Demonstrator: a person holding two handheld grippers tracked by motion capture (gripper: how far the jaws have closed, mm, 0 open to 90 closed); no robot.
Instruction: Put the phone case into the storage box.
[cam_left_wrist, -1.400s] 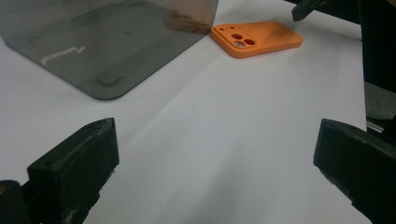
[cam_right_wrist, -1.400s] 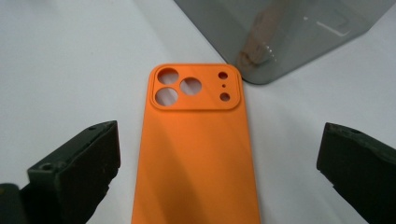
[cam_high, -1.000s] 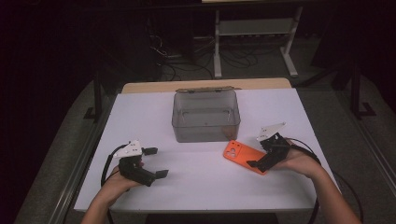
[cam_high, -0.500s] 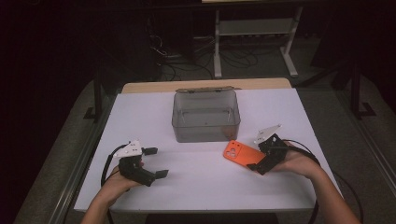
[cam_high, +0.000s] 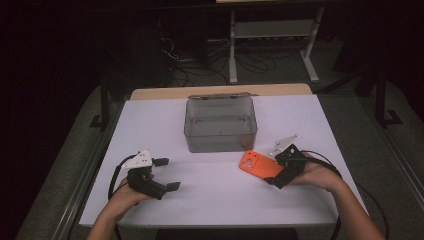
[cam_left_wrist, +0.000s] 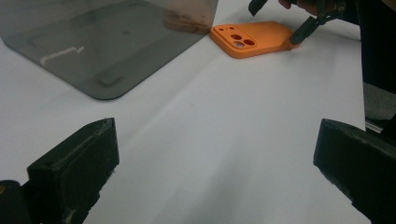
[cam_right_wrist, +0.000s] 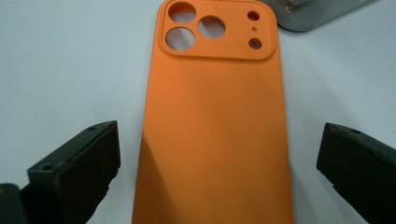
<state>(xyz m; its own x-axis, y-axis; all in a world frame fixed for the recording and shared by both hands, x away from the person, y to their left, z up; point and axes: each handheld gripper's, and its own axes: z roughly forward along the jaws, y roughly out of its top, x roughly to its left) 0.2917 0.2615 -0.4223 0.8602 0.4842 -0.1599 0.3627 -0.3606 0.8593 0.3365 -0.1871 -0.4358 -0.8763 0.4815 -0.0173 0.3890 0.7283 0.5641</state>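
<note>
An orange phone case lies flat on the white table, right of centre, back side up. In the right gripper view the case has its camera cutouts at the far end. My right gripper is open, one jaw on each side of the case's near end. My left gripper hovers open at the front left, with nothing between its jaws. From the left gripper view the case lies far ahead, and a jaw of the right gripper rests at its edge.
A clear grey plastic box stands open at the table's middle back, and shows as a box at the upper left in the left gripper view. Behind the table are cables and a white stand on the dark floor.
The right gripper has edged slightly down and left along the orange case. The left gripper has barely moved.
</note>
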